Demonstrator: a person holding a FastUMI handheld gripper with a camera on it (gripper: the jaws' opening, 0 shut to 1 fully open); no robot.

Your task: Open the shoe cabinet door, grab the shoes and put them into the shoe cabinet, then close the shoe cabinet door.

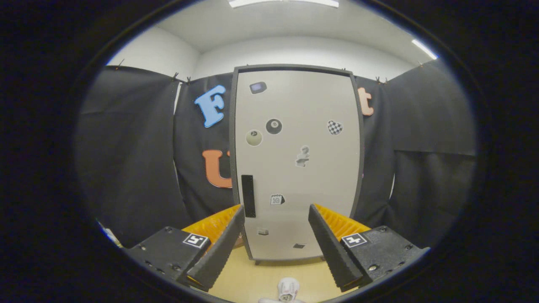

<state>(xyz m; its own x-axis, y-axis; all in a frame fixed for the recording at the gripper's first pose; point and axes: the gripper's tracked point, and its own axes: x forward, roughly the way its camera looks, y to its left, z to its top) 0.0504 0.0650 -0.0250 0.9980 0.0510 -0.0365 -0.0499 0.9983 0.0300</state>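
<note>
- The gripper hangs with its fingers spread wide and nothing between them, some way short of the shoe cabinet, which stands on the light floor against the far wall with its door shut.
- The dark handle is a narrow upright bar near the door's left edge, just beyond the left finger. It is slim, so an approach that drifts right would likely close on bare panel; a pull off-line could slip off.
- The shoes, pale, lie nearest, low between the fingers. A swinging door or a low pass might knock them.
- Stickers dot the door: an eight-ball showing "8", a checkered heart further right, and a calendar whose number is probably "10", too small to be sure.
</note>
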